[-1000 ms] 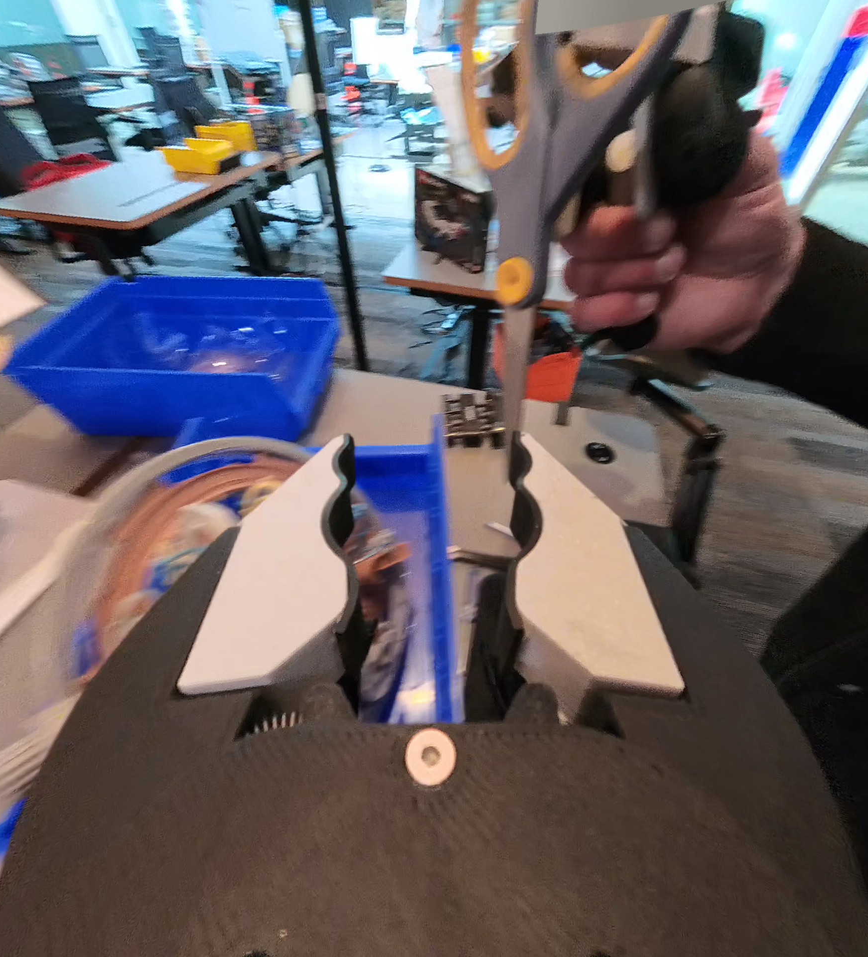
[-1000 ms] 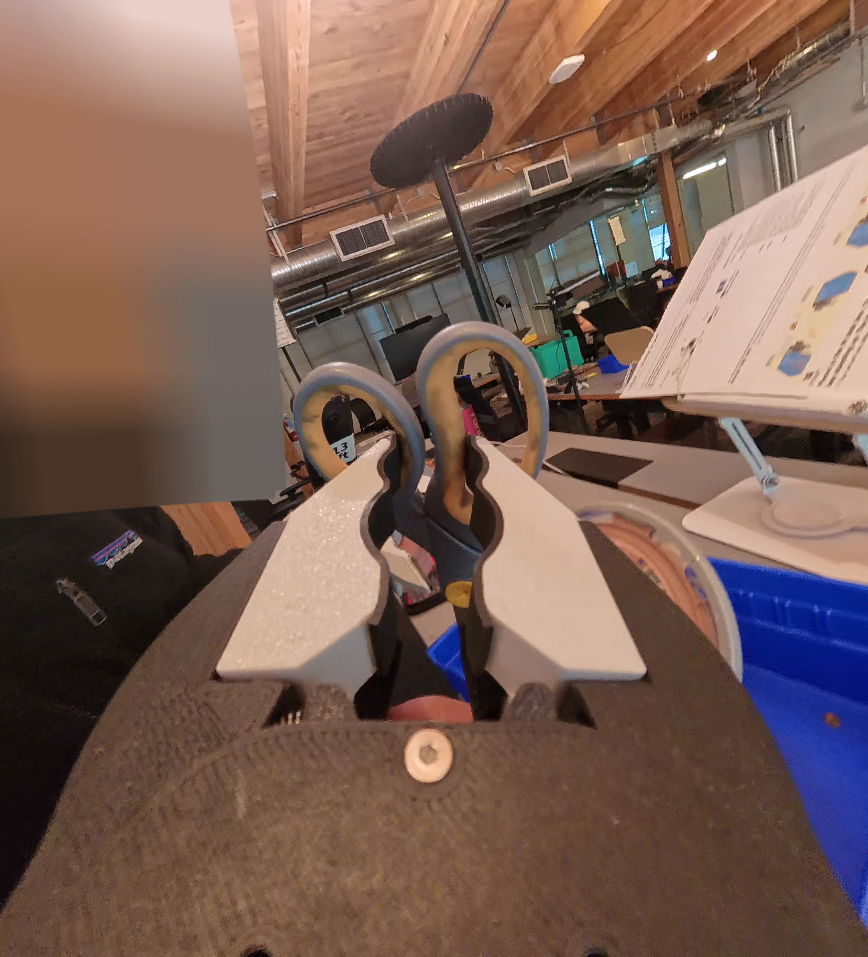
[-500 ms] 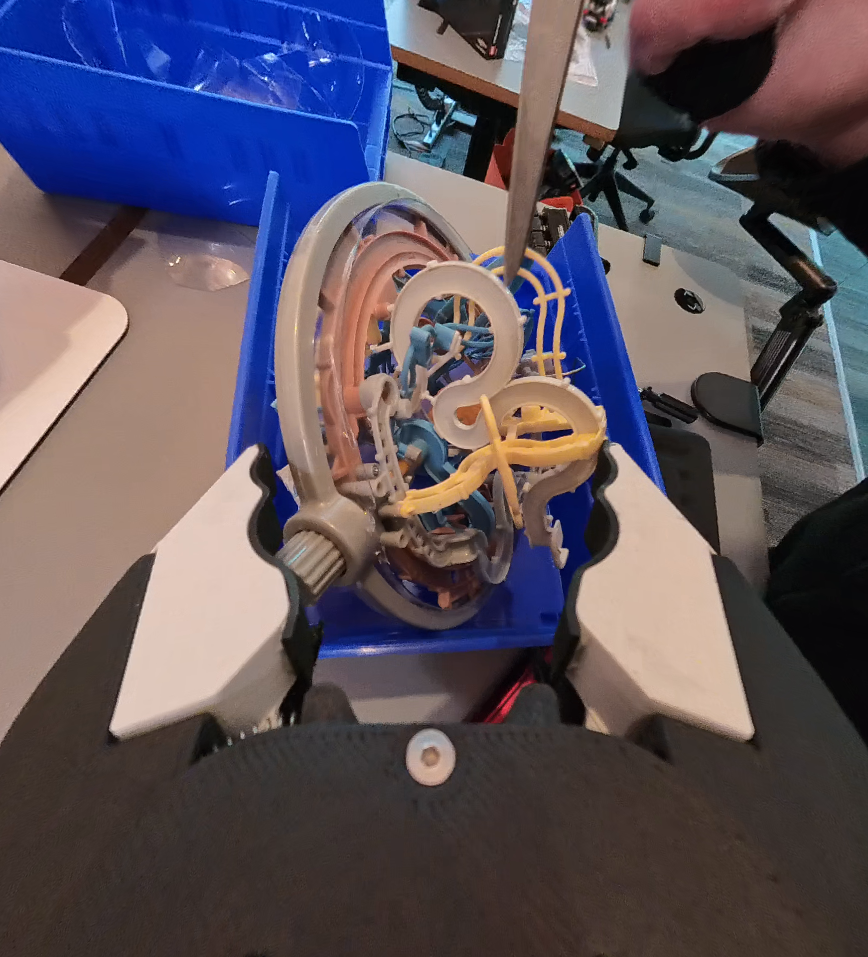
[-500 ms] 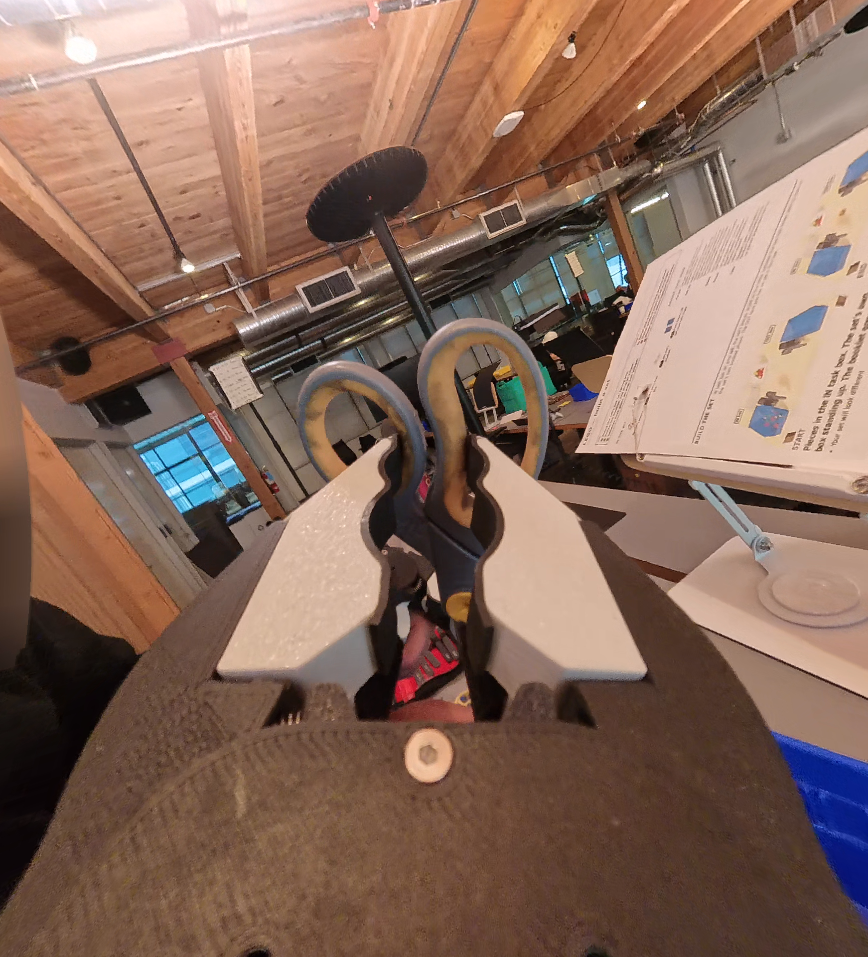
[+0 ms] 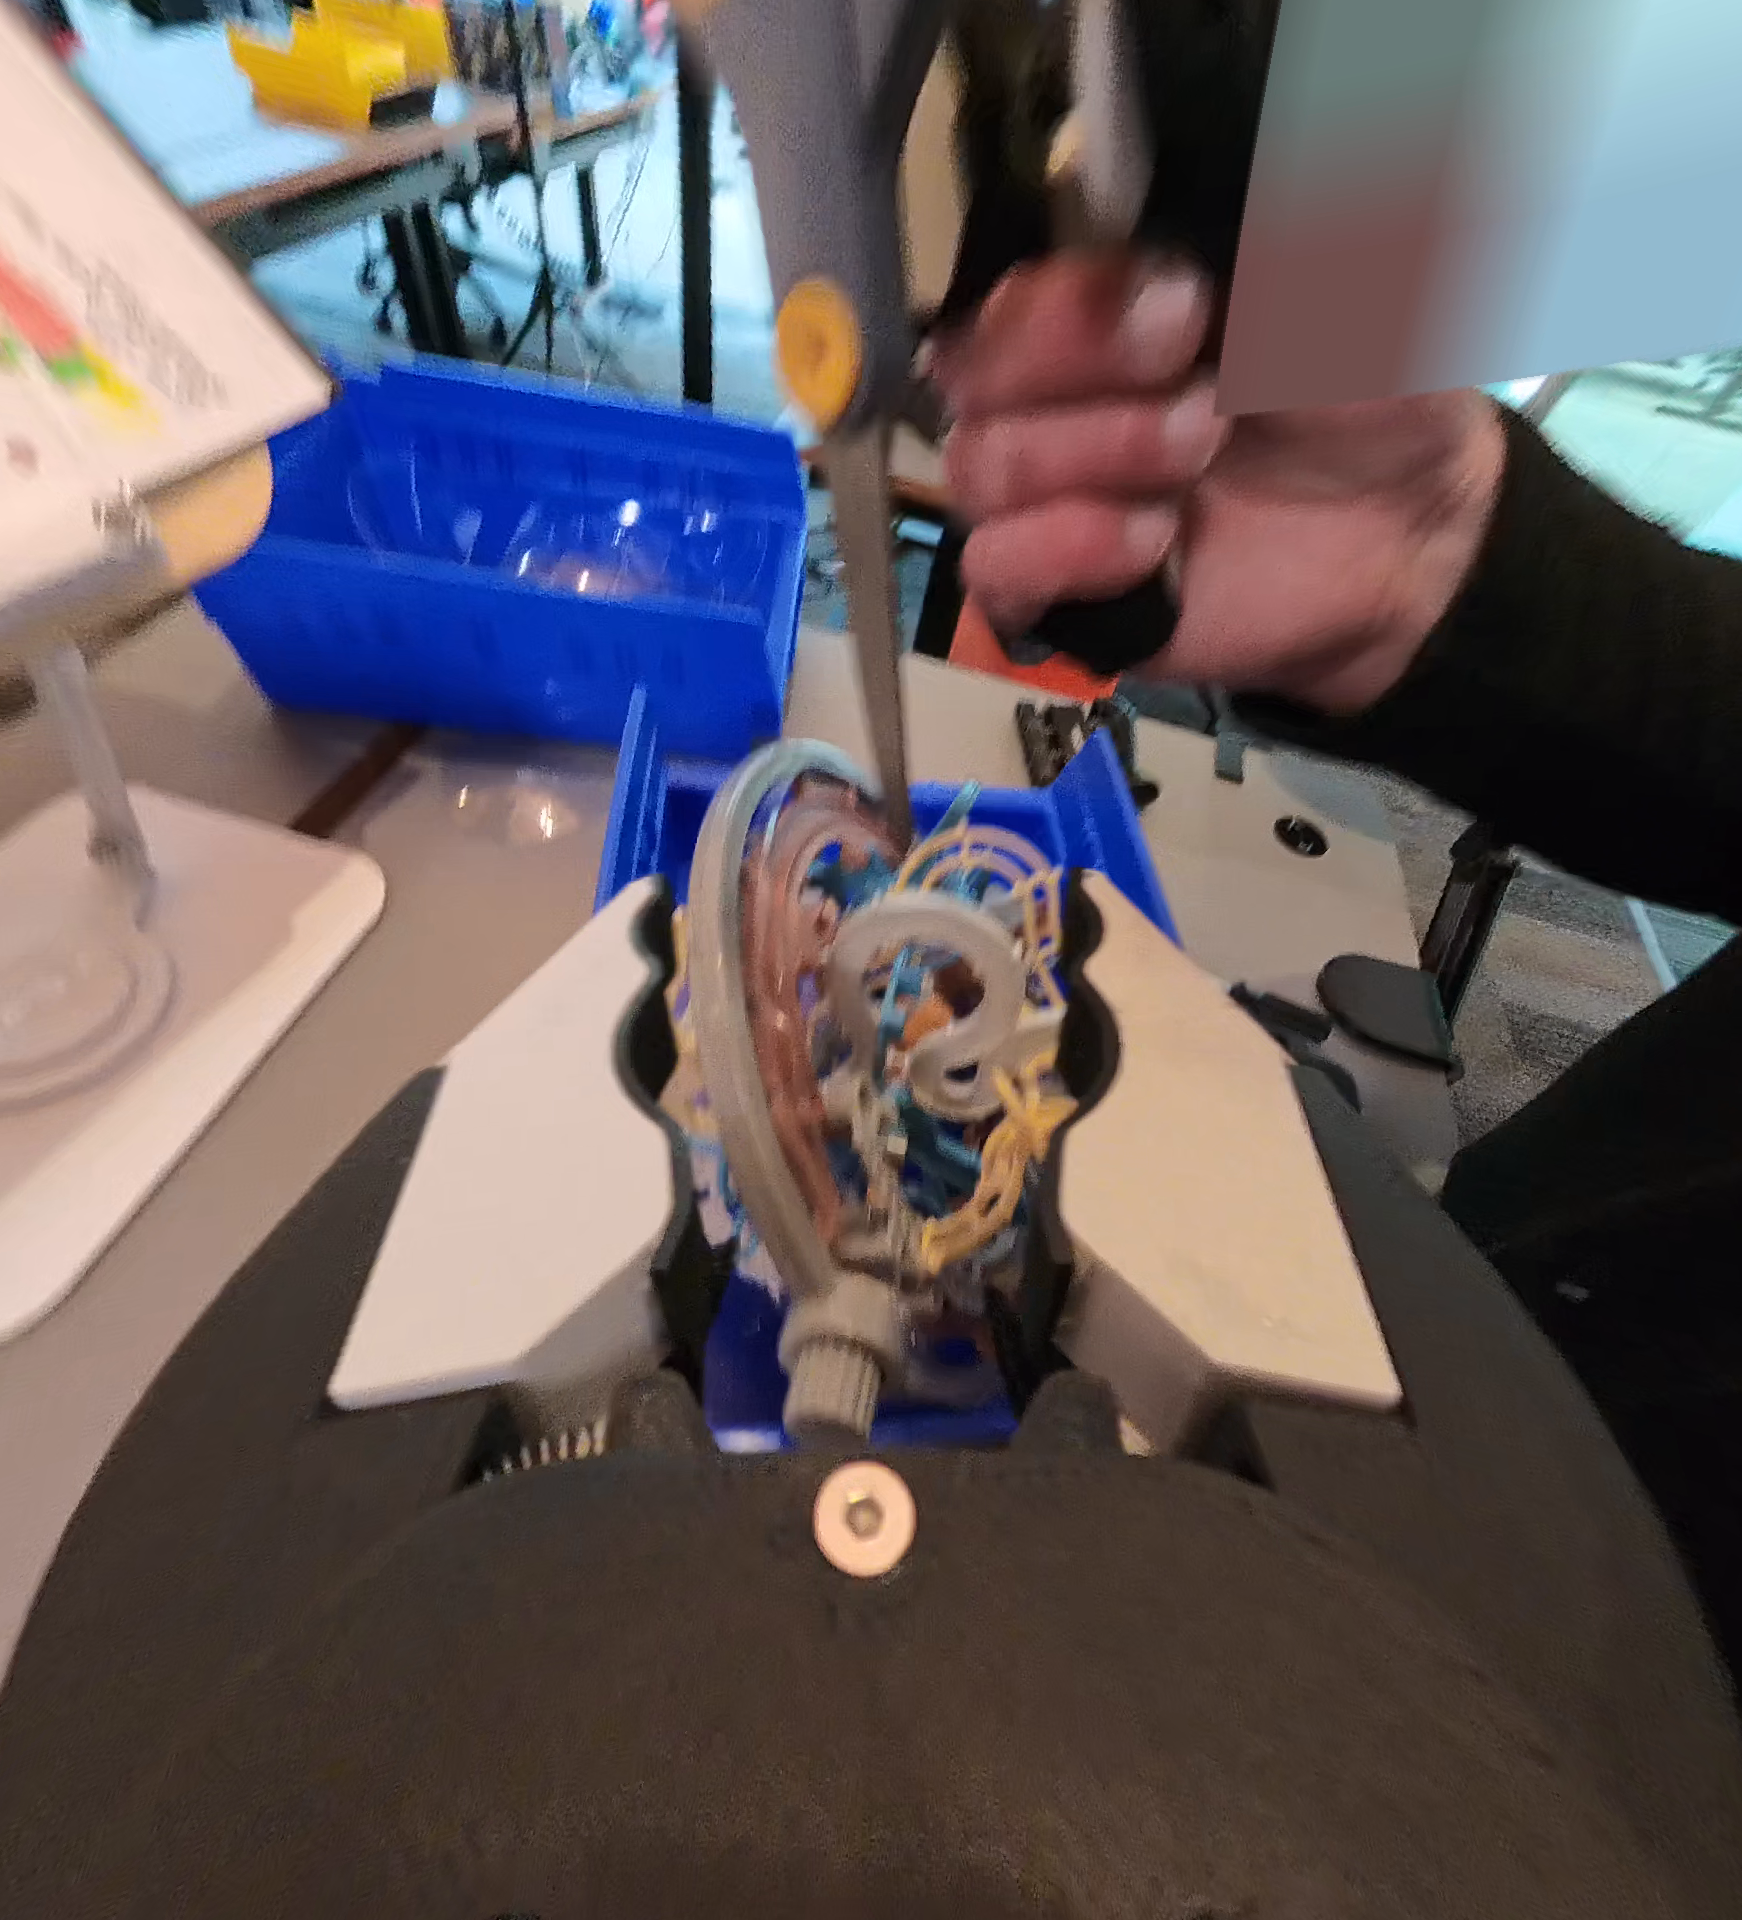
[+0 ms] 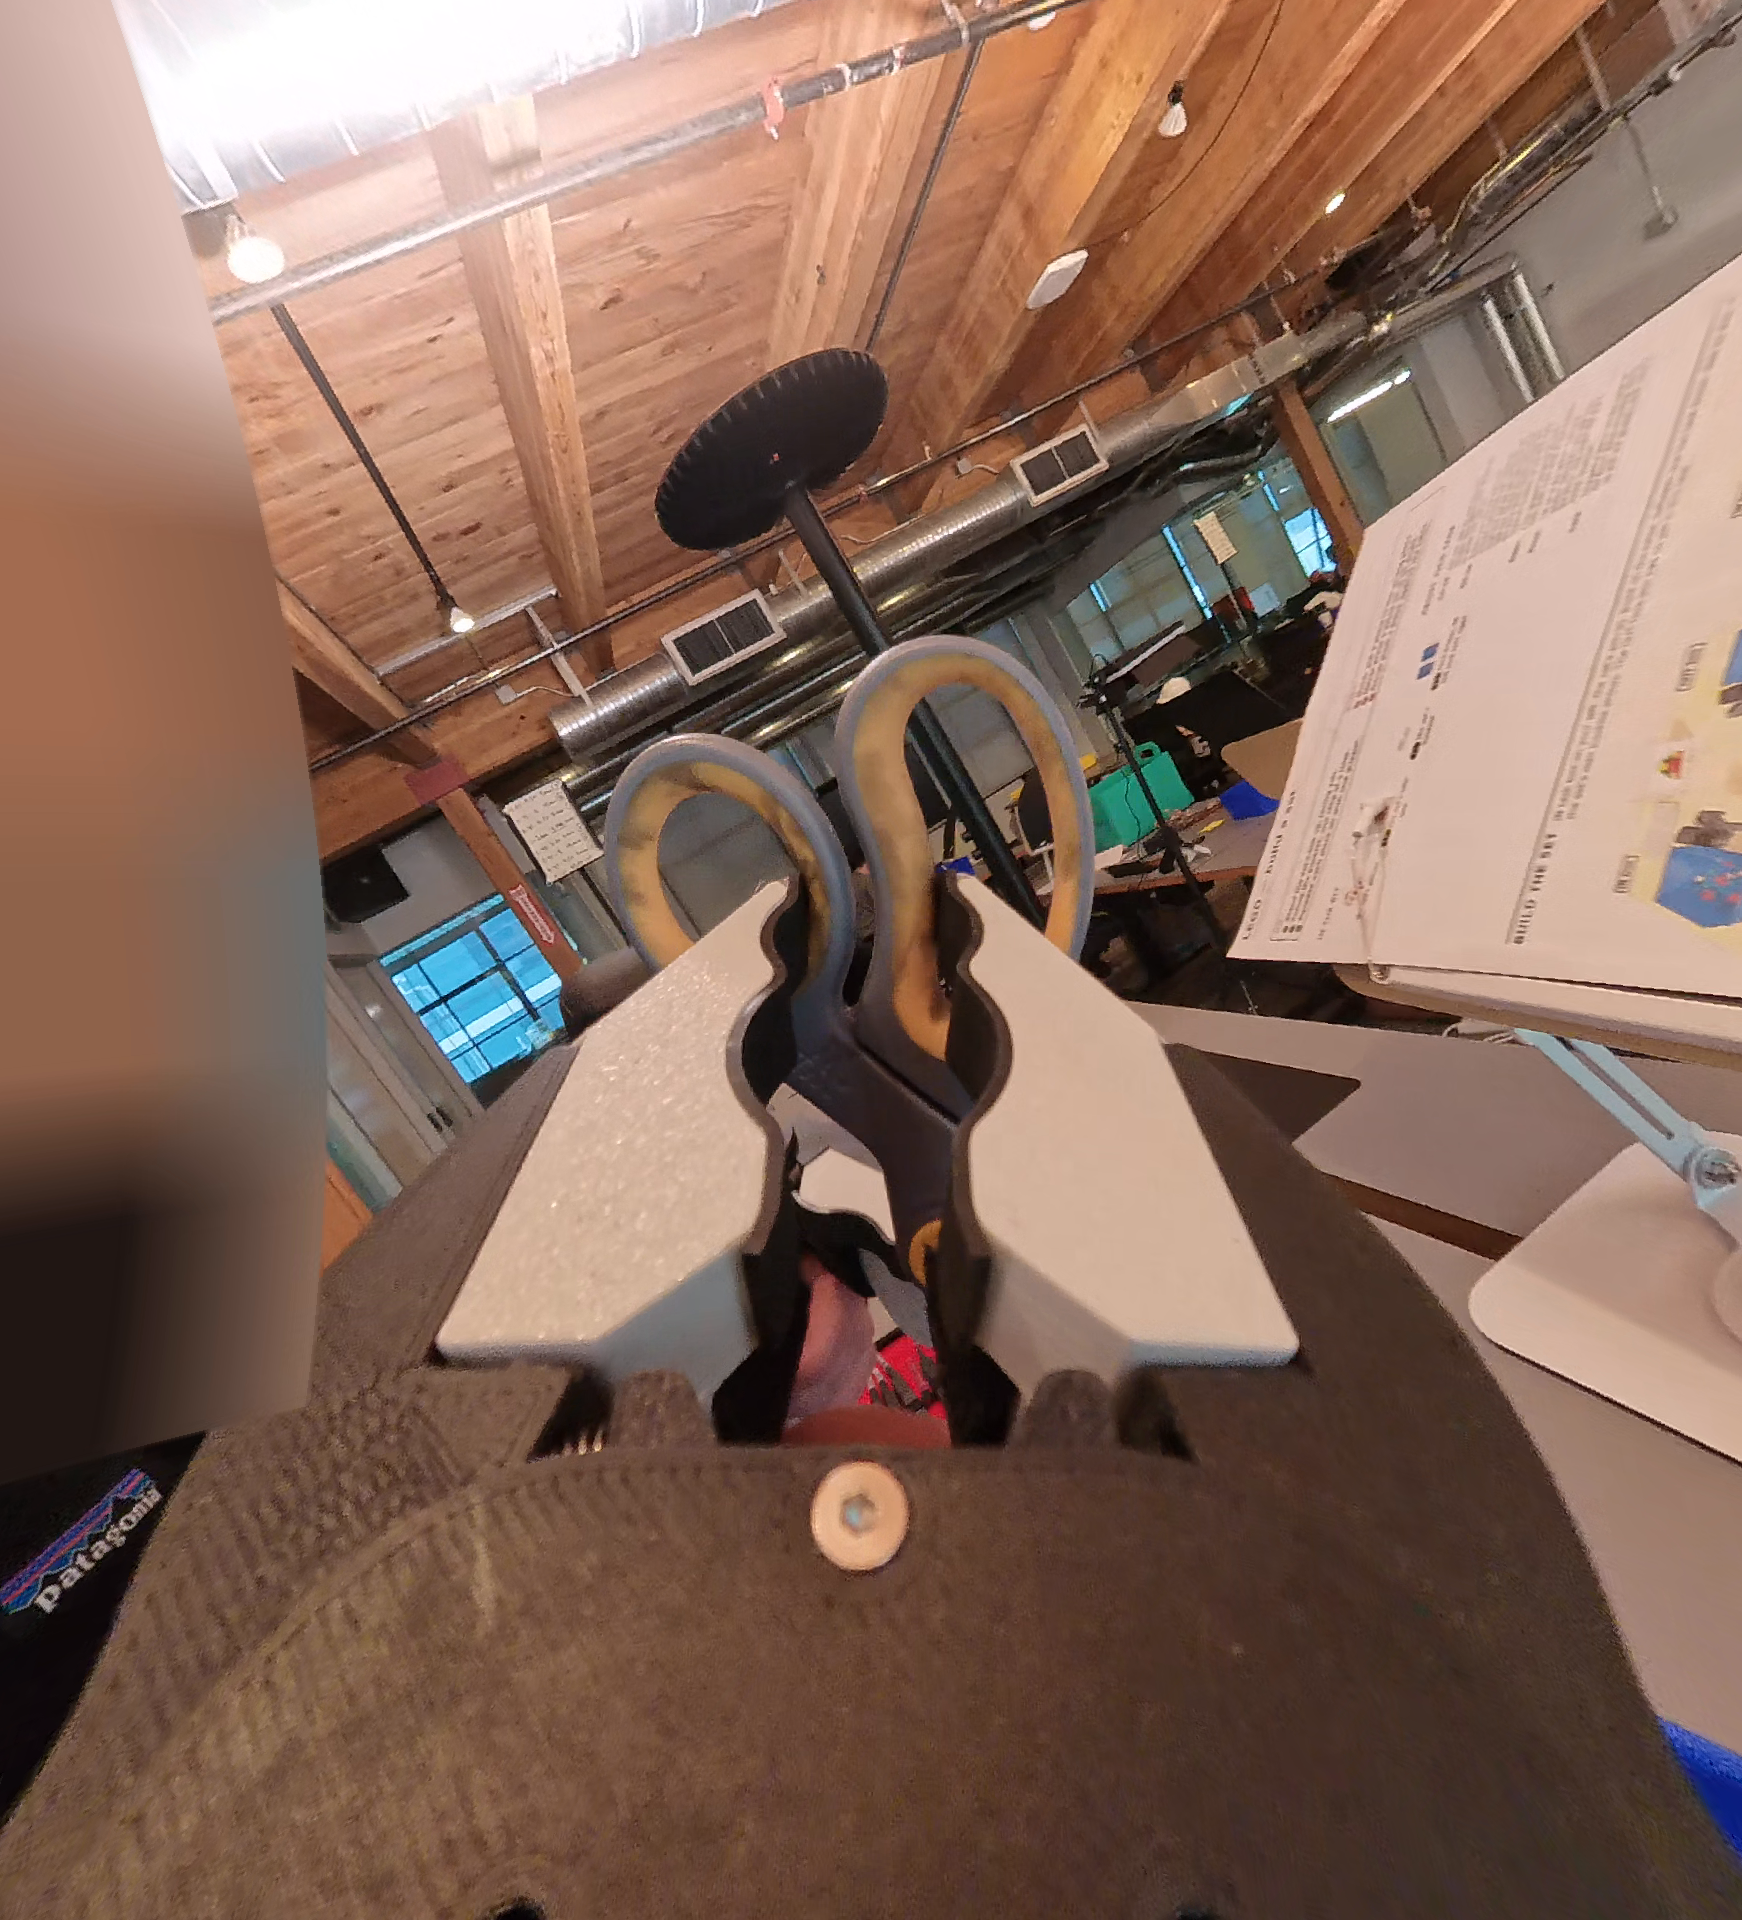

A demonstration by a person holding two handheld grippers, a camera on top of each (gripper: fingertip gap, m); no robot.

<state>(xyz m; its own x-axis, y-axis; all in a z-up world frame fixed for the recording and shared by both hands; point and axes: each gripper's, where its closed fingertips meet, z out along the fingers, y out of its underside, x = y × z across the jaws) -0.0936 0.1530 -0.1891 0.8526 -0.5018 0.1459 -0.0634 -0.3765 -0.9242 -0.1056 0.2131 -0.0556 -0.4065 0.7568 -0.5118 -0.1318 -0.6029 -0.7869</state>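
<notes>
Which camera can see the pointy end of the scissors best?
The left wrist view: the scissors point down there, their tip reaching the maze ball in the small blue bin. The right wrist view shows only their handle loops, clamped in the right gripper.

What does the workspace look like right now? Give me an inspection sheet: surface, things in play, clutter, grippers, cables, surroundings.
Surface: grey table, wood strip along one seam.
Things in play: maze ball puzzle, grey ring and coloured tracks, sitting in a small blue bin; scissors with their tip down at the puzzle's top.
Clutter: larger blue bin holding clear plastic domes; white document stand carrying a printed sheet.
Grippers: left gripper open, fingers either side of the puzzle, contact unclear from blur; right gripper shut on the scissors' handles, a hand gripping it.
Cables: nothing seen on the table.
Surroundings: open office, desks, yellow bins, wooden ceiling.
</notes>
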